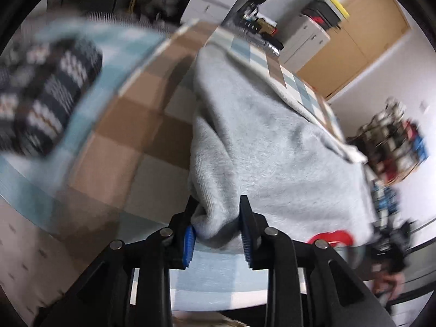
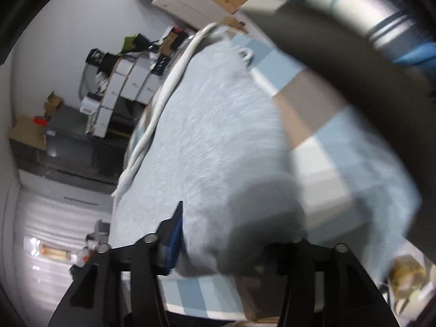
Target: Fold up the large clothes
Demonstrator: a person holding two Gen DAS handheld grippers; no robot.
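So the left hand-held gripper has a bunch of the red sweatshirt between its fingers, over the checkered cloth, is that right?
Not quite: the sweatshirt is light grey, with only a small red mark near one edge. The left wrist view shows a bunch of it between the fingers of the left hand-held gripper, over the checkered cloth.

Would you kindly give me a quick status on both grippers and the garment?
Left gripper pinching a fold of the grey sweatshirt. Right gripper jaws wide, sweatshirt edge between them. Sweatshirt lying on the checked cover. Nothing blocking.

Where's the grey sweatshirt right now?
The grey sweatshirt lies spread on the checked cloth in both wrist views, one bunched edge between the left hand-held gripper fingers.
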